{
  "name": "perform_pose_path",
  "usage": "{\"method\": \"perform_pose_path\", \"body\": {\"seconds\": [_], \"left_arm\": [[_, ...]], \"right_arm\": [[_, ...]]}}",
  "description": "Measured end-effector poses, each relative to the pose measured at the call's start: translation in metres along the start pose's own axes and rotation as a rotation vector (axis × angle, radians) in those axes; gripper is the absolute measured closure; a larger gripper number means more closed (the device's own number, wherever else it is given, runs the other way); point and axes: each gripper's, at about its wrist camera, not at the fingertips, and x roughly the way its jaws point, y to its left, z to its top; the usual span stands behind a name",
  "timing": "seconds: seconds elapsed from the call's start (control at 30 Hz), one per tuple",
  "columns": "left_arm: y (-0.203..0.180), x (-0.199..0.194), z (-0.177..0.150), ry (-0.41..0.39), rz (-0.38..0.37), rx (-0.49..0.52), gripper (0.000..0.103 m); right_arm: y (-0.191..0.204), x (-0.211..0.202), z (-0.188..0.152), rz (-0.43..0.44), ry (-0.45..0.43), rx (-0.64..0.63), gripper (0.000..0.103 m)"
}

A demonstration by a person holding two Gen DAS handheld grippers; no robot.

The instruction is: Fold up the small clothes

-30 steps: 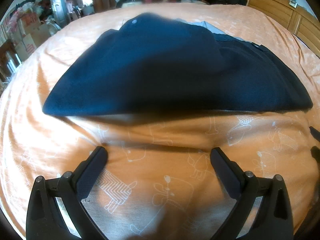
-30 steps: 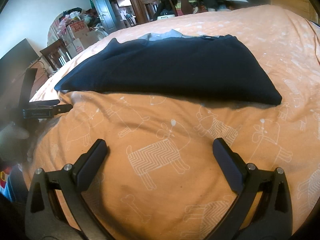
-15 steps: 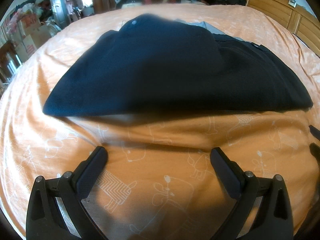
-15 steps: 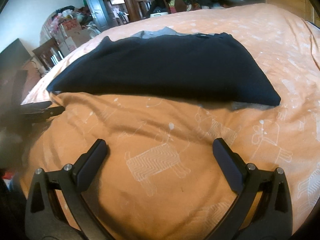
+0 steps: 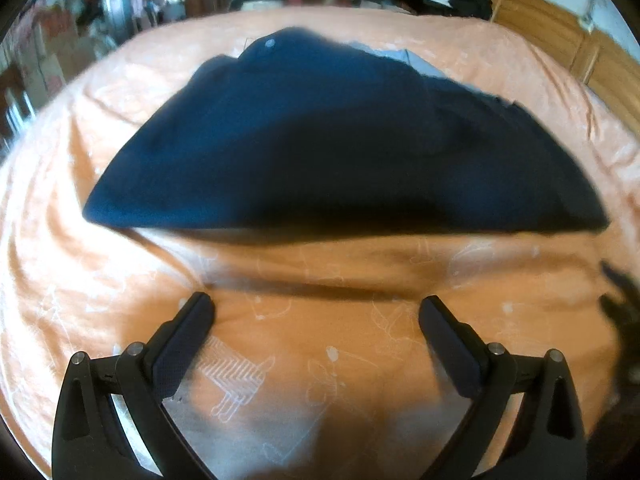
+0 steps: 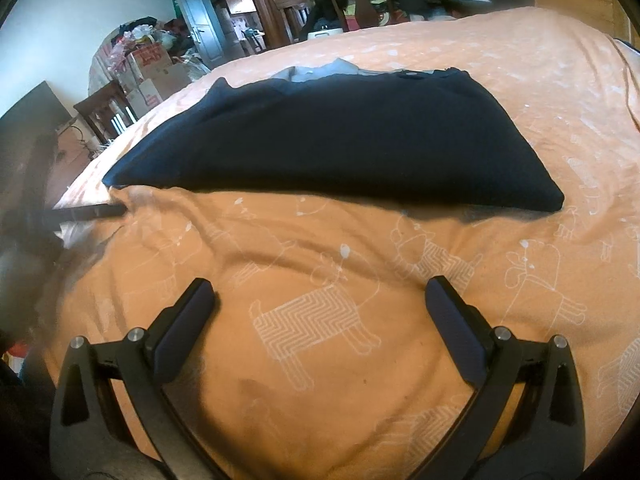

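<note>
Since 1 second ago, both grippers have edged closer to the folded dark navy garment [image 5: 340, 148], which now looms larger and blurrier in the left wrist view. Seen from the left wrist, the left gripper [image 5: 316, 312] has its 2 fingers spread wide over the orange bedsheet [image 5: 320, 344], holding nothing, with the garment's near edge lying just ahead. A wooden headboard [image 5: 560, 44] shows at the upper right. Seen from the right wrist, the right gripper [image 6: 320, 300] is likewise spread and empty above the animal-print sheet, the garment flat ahead, and the left gripper's dark tip near the garment's left corner.
</note>
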Motion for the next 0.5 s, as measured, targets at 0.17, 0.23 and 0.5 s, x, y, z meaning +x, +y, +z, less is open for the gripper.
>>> {"method": "perform_pose_path", "body": {"seconds": [0.17,0.23,0.5], "left_arm": [[0.063,-0.042,0.003,-0.174,-0.139,-0.353,0.003],[0.084,-0.040,0.000,-0.179,-0.174,-0.456,0.002],[0.114,0.007,0.036,-0.124,-0.226,-0.551,0.003]], "right_arm": [[0.000,-0.002,-0.002,0.018,-0.006,-0.005,0.000],[0.000,-0.002,-0.002,0.019,-0.008,-0.006,0.000],[0.000,-0.003,-0.003,0.016,-0.012,-0.008,0.000]]}}
